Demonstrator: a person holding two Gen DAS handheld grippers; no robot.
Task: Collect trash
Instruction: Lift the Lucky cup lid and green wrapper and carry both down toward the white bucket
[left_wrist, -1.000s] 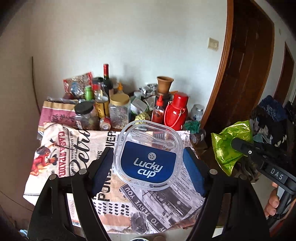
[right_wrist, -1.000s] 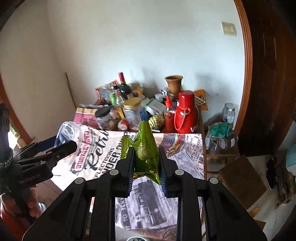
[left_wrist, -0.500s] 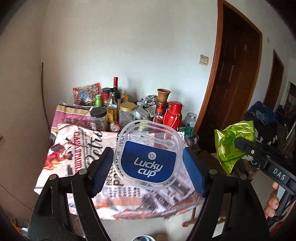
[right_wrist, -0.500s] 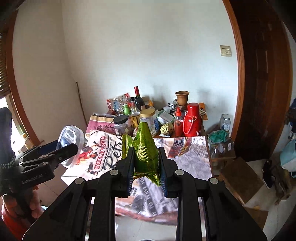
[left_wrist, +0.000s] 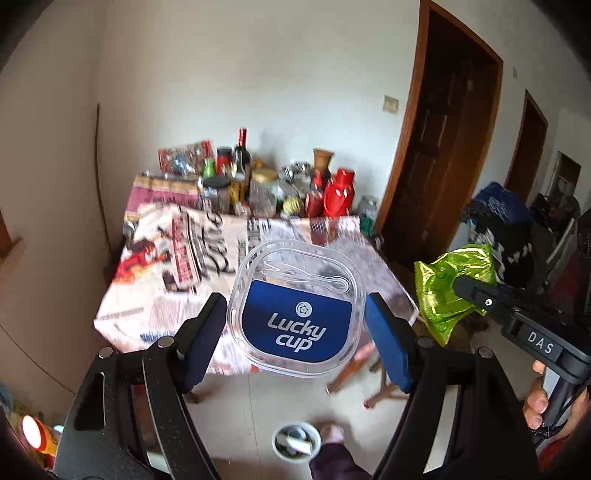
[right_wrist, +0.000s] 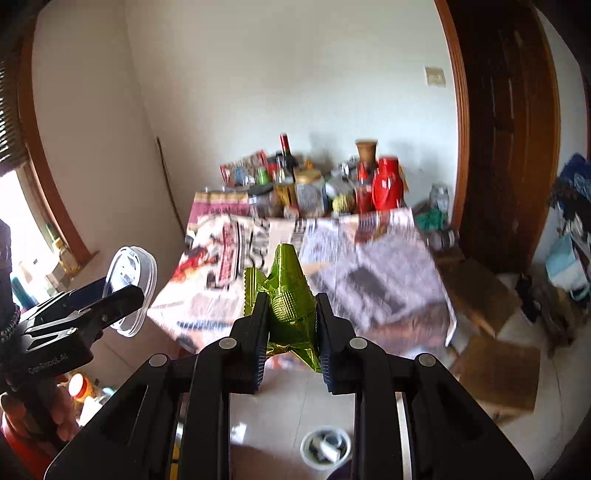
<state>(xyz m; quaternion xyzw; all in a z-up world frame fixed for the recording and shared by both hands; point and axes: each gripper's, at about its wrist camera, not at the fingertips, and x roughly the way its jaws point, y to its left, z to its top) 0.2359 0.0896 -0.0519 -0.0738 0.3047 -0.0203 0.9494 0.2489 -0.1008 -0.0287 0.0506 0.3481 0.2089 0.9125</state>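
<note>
My left gripper (left_wrist: 295, 301) is shut on a clear plastic lid (left_wrist: 295, 258) with a blue "Lucky cup" label, its blue pads pressing the lid's two side edges. In the right wrist view the same lid (right_wrist: 129, 266) stands on edge in the left gripper (right_wrist: 127, 295) at the left. My right gripper (right_wrist: 291, 295) is shut on a crumpled green foil wrapper (right_wrist: 288, 280). The left wrist view shows that wrapper (left_wrist: 450, 280) at the right, pinched in the right gripper (left_wrist: 467, 288). Both are held in the air over the floor, short of the table.
A table under a newspaper-print cloth (left_wrist: 177, 266) stands ahead, with bottles, jars and a red flask (left_wrist: 338, 197) crowded along its back. A small white container (left_wrist: 295, 446) holding scraps sits on the tiled floor below. Cardboard boxes (right_wrist: 495, 369) and a dark wooden door (left_wrist: 443, 166) lie to the right.
Both grippers have drawn back from the table, still holding the lid and the wrapper. The table looks smaller and farther, and the floor with the white container has come into view.
</note>
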